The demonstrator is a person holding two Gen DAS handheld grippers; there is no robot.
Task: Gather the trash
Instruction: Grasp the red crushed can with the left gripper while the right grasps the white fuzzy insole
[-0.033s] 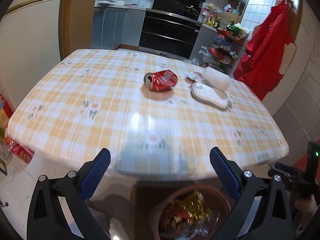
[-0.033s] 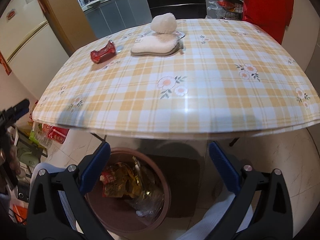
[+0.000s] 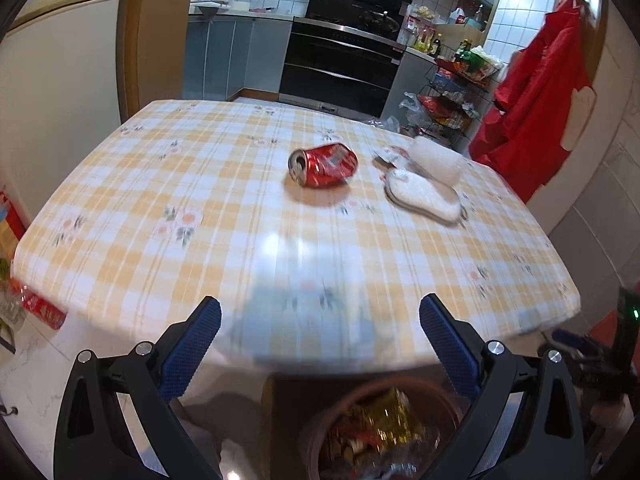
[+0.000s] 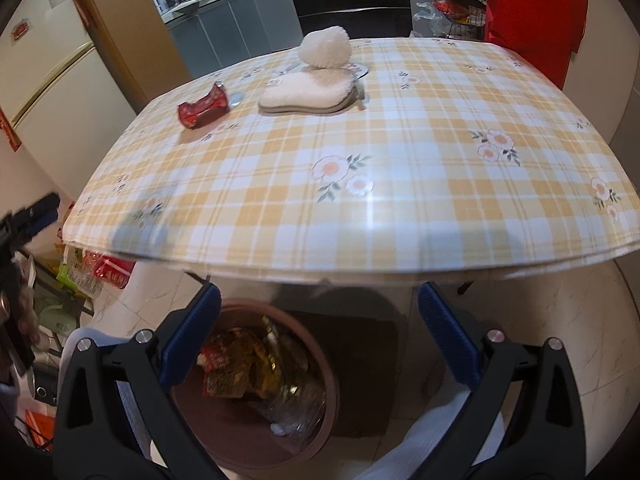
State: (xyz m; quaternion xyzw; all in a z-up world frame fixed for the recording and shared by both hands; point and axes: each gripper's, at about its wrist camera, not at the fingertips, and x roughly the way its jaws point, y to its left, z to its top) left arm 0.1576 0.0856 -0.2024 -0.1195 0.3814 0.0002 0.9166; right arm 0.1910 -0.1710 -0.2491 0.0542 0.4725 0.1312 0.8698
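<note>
Red and dented, the crushed soda can lies on its side on the yellow checked tablecloth, just beside a fuzzy white slipper and a white fluffy roll. My left gripper hangs at the near table edge, jaws spread wide and empty. My right gripper is likewise spread and empty above the brown trash bin, which holds wrappers and crumpled plastic.
</note>
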